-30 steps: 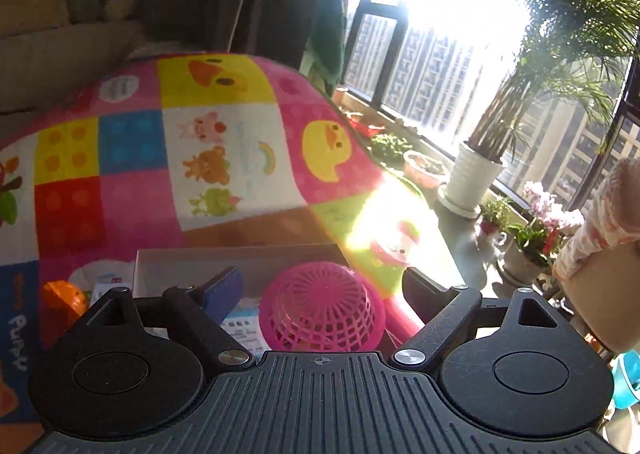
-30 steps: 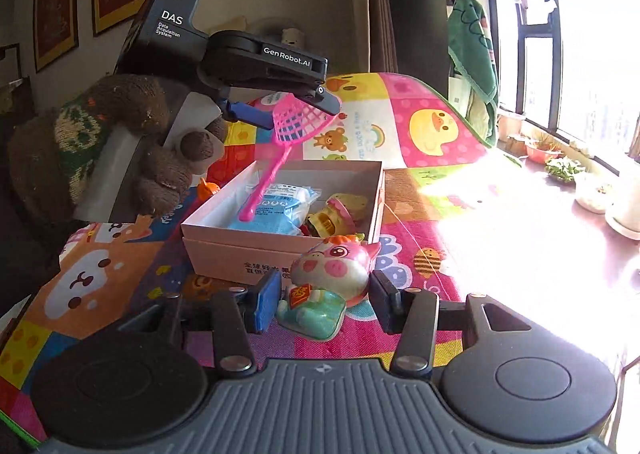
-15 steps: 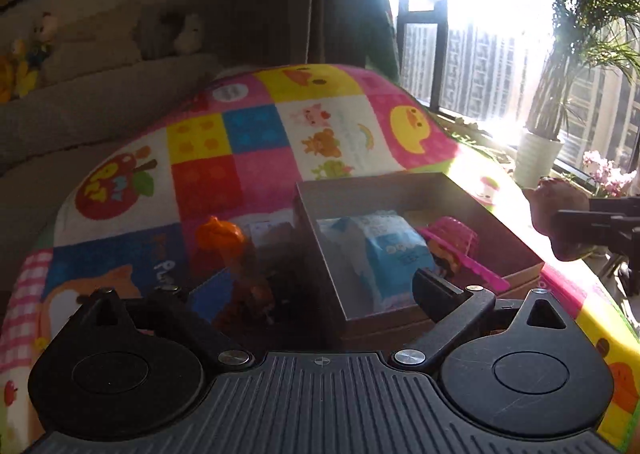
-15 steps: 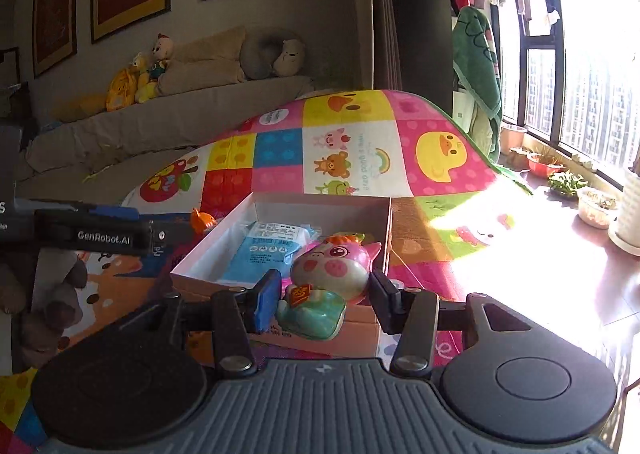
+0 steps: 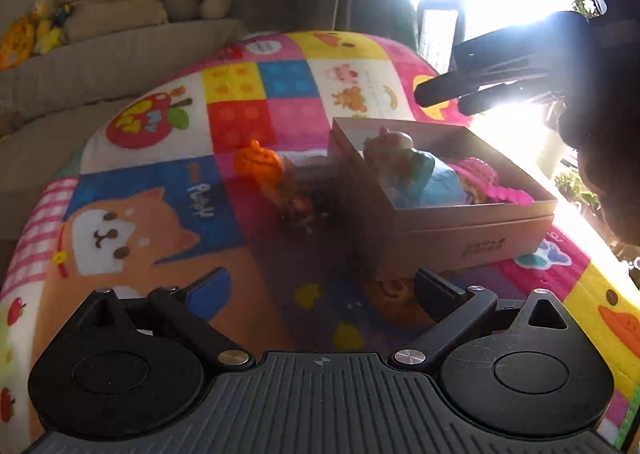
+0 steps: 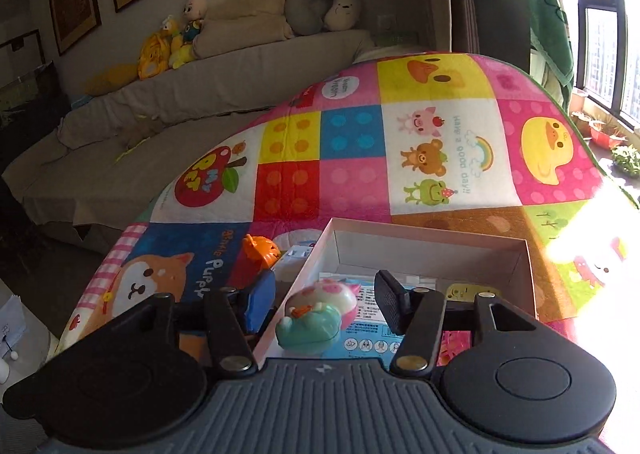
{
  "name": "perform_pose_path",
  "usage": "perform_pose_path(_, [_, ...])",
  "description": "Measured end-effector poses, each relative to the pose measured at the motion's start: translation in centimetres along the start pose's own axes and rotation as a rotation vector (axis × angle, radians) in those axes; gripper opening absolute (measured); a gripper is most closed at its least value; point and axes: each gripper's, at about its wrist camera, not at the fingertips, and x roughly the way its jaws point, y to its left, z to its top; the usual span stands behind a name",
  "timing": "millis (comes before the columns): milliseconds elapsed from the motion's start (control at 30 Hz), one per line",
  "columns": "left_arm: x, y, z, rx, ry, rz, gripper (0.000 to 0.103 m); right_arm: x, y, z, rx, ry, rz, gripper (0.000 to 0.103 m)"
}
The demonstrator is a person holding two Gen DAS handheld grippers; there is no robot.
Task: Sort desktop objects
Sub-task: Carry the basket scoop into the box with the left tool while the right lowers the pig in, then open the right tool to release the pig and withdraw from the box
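Note:
A white cardboard box point(image 6: 436, 240) stands on the colourful play mat and also shows in the left wrist view point(image 5: 472, 242). In it lie a pink and teal pig toy point(image 6: 320, 318), a blue packet point(image 6: 370, 330) and a pink swatter point(image 5: 494, 184). My right gripper point(image 6: 326, 302) is open above the box's left edge, and the pig toy lies loose between its fingers, tipped on its side. My left gripper point(image 5: 320, 288) is open and empty, low over the mat in front of the box. An orange pumpkin toy point(image 5: 260, 166) stands left of the box.
A white plug strip point(image 6: 292, 260) lies beside the box near the pumpkin toy point(image 6: 261, 250). The play mat point(image 6: 360, 142) covers the table. A beige sofa point(image 6: 200, 94) with plush toys stands behind. Potted plants point(image 6: 624, 158) sit by the bright window at right.
My right gripper carried the pig toy over the box and opened, and the pig now lies in the box. My left gripper let go of the pink swatter into the box and drew back.

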Motion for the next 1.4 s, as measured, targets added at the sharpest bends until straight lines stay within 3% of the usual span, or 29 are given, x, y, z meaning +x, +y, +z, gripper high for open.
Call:
perform_pose_path(100, [0.1, 1.6, -0.4, -0.053, 0.002, 0.015, 0.101, -1.6, -1.4, -0.5, -0.023, 0.007, -0.082, 0.057])
perform_pose_path(167, [0.3, 2.3, -0.7, -0.096, 0.001, 0.017, 0.101, -2.0, -2.4, -1.5, -0.029, 0.058, -0.115, 0.052])
perform_pose_path(267, [0.6, 2.8, -0.9, -0.132, 0.003, -0.003, 0.101, -1.7, -3.5, -3.2, -0.015, 0.160, -0.123, 0.034])
perform_pose_path(467, [0.9, 2.2, -1.1, -0.118, 0.004, -0.027, 0.101, 0.1, -4.0, -4.1, 0.051, 0.202, -0.091, 0.021])
perform_pose_path(700, [0.7, 2.7, -1.1, -0.133, 0.005, -0.005, 0.101, 4.7, -3.9, -2.6, 0.093, 0.153, -0.116, 0.017])
perform_pose_path(933, [1.2, 3.7, -1.4, -0.166, -0.006, 0.042, 0.102, 4.5, -2.6, -1.5, 0.011, 0.155, -0.153, 0.018])
perform_pose_path(1033, [1.3, 4.2, -1.8, -0.187, -0.013, 0.041, 0.102, 2.0, -3.3, -1.8, 0.070, 0.176, -0.078, 0.020])
perform_pose_path(1133, [1.6, 4.6, -1.9, -0.220, -0.016, 0.024, 0.102, 0.2, -3.9, -2.7, 0.111, 0.202, -0.066, 0.020])
perform_pose_path(1233, [1.3, 4.9, -1.9, -0.234, -0.041, 0.008, 0.102, 0.8, -4.8, -3.2, 0.202, 0.269, -0.007, 0.020])
perform_pose_path(1400, [0.8, 4.8, -2.0, -0.224, -0.070, 0.005, 0.102, 3.3, -3.8, -2.7, 0.229, 0.268, 0.037, 0.020])
